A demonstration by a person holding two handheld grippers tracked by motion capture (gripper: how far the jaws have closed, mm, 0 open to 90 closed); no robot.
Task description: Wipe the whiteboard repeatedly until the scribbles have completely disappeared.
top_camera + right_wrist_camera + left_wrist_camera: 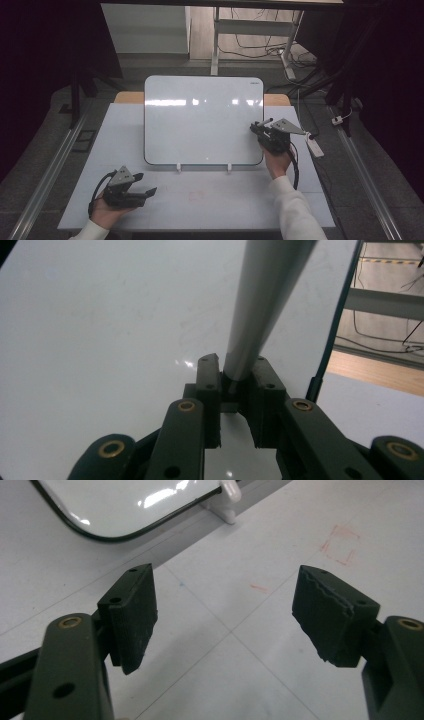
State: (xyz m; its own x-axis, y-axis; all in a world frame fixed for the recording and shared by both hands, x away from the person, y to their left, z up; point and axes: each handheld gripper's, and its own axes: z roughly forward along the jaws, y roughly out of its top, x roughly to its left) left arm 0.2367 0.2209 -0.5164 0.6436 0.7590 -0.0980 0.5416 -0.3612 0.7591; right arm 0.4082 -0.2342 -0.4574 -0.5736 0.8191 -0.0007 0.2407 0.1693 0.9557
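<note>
A dim room with dark curtains at both sides and a floor strewn with cables surrounds a pale worktop (210, 200) that fills the middle of the high view. On it stands a whiteboard (200, 120), leaning back on two small white feet (178, 167) near its lower edge, its glossy face catching strips of ceiling light. Just off the board's right edge a small white object (315, 146) lies on the worktop (too small to tell what it is). The right hand-held gripper (256, 126) is up against the board's right side, its jaws clamped on a slim grey marker (260, 305) whose barrel runs away from the jaws over the white surface in the right gripper view. The left hand-held gripper (147, 192) rests low on the worktop near its front left corner, well apart from the board, its jaws spread wide with nothing between them. Faint red marks (341, 544) show on the worktop beyond its pads.
</note>
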